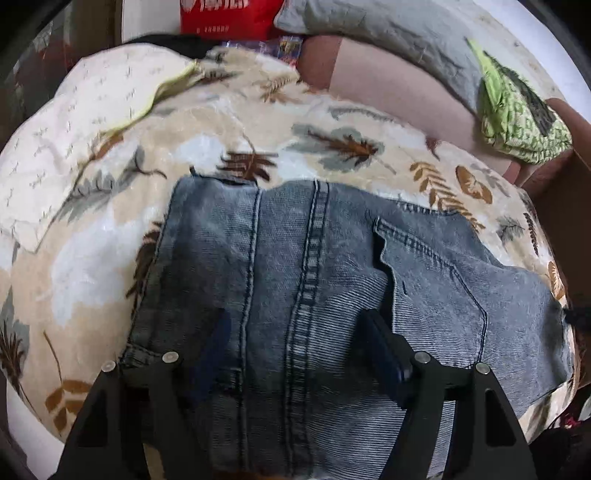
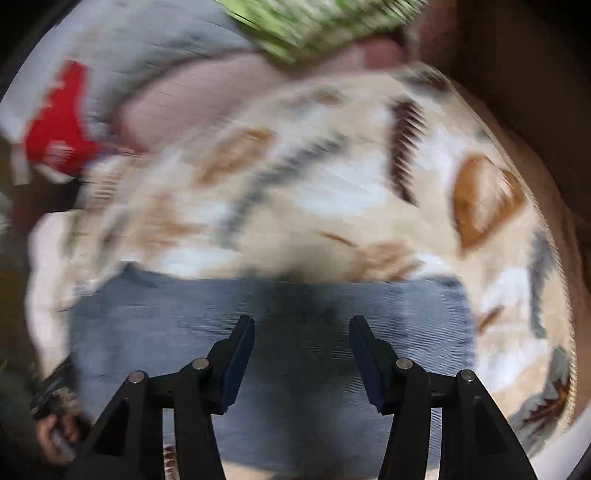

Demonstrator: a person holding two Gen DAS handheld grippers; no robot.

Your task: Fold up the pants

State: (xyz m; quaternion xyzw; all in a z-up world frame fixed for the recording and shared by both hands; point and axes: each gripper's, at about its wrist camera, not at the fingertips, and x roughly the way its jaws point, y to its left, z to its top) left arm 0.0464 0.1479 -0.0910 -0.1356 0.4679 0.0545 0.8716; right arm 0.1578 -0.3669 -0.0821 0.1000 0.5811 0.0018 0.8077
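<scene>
Blue-grey jeans [image 1: 332, 266] lie folded on a cream blanket with a leaf print [image 1: 258, 122]; a back pocket and the centre seam face up. My left gripper [image 1: 295, 321] stands open low over the denim. Its fingers straddle the seam and grasp no cloth. The right wrist view is blurred by motion. There the jeans [image 2: 277, 310] show as a flat blue-grey slab on the same blanket [image 2: 332, 184]. My right gripper [image 2: 301, 328] is open above them, with nothing between its pads.
A green patterned cloth [image 1: 517, 118] and a grey pillow [image 1: 388, 33] lie at the back right. A red bag [image 1: 229, 14] sits behind the blanket, a white cloth [image 1: 74, 122] on the left. A brown wall or box side [image 1: 565, 206] borders the right. A hand [image 2: 55, 432] shows at the lower left.
</scene>
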